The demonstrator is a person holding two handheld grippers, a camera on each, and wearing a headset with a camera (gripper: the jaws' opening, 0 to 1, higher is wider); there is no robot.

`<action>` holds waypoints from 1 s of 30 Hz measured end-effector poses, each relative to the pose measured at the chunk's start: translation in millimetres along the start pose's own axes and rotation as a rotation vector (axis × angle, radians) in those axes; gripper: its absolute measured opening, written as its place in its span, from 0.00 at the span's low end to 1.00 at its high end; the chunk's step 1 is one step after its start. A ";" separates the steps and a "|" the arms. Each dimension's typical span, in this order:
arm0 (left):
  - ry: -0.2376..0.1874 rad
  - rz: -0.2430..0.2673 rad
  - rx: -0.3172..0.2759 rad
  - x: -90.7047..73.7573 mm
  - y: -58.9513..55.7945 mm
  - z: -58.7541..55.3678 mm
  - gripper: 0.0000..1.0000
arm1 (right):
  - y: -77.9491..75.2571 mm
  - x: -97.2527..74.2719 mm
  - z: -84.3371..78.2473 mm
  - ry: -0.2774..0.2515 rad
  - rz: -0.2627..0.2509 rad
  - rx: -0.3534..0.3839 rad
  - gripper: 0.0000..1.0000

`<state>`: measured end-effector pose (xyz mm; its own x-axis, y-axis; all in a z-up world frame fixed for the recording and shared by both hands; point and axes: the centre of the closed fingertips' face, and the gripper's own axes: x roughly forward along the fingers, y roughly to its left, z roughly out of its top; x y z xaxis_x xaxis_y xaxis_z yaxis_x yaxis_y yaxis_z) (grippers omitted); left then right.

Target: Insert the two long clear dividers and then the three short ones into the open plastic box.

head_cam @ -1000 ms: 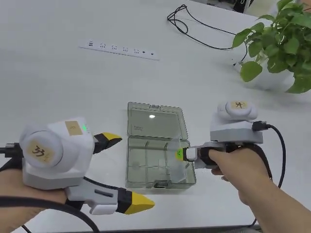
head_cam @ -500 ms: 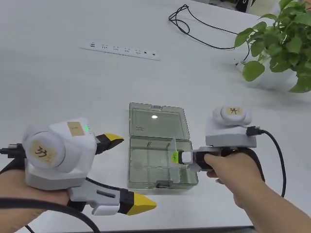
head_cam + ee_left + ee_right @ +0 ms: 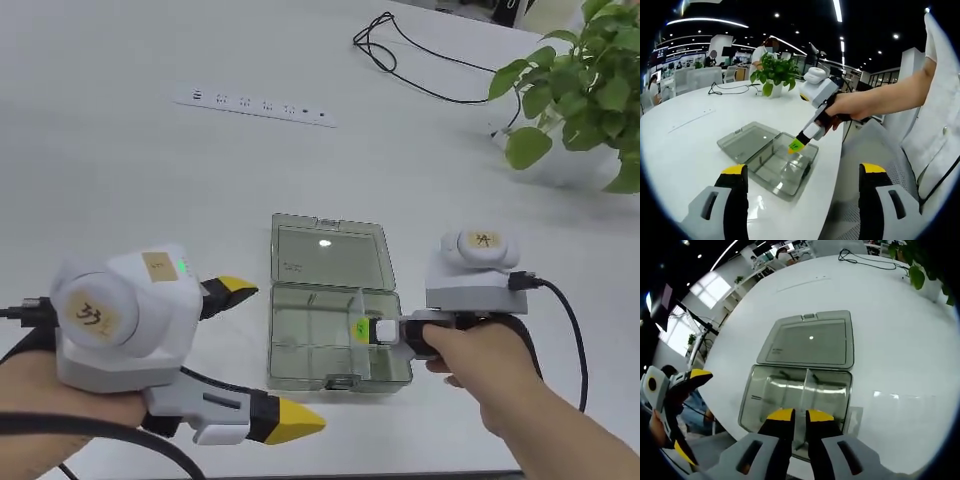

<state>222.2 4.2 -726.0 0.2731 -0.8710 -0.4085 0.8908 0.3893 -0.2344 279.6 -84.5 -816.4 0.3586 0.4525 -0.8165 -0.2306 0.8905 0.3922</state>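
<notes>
One white table (image 3: 120, 180) carries the open box (image 3: 300, 340), lid (image 3: 328, 255) flat behind. My left tongs (image 3: 272, 356) hover spread wide beside it; my right tongs (image 3: 800, 415) pinch a clear divider (image 3: 358, 302) standing upright inside the box.

1. The white table (image 3: 120, 200) is smooth and glossy (ceiling lights reflect in it).
2. An open plastic box (image 3: 300, 345) of smoky clear plastic sits near the table's front edge, its lid (image 3: 328, 255) folded back flat on the tabletop on the far side.
3. A loose clear divider (image 3: 856, 421) lies flat on the table just beside the box's right wall.
4. A white power strip (image 3: 256, 106) lies well beyond the box, to the far left.
5. A coiled black cable (image 3: 372, 45) lies farther back than the box, to the right.
6. A potted plant (image 3: 580, 90) stands far right of the box.
</notes>
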 end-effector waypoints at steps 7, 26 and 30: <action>0.005 0.016 -0.001 -3.3 -1.1 -1.5 0.94 | 0.1 -2.8 -0.1 -0.028 0.027 -0.012 0.13; 0.010 0.061 -0.005 -12.8 -2.3 -1.2 0.93 | 11.2 -40.9 19.4 -0.147 0.125 -0.109 0.29; 0.013 0.071 -0.004 -14.4 -3.0 -1.2 0.93 | 12.2 -50.2 21.3 -0.164 0.142 -0.148 0.32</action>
<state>215.1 15.9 -720.5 0.3308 -0.8373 -0.4354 0.8679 0.4511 -0.2080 278.0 -95.3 -761.6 0.4519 0.5852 -0.6734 -0.4145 0.8061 0.4223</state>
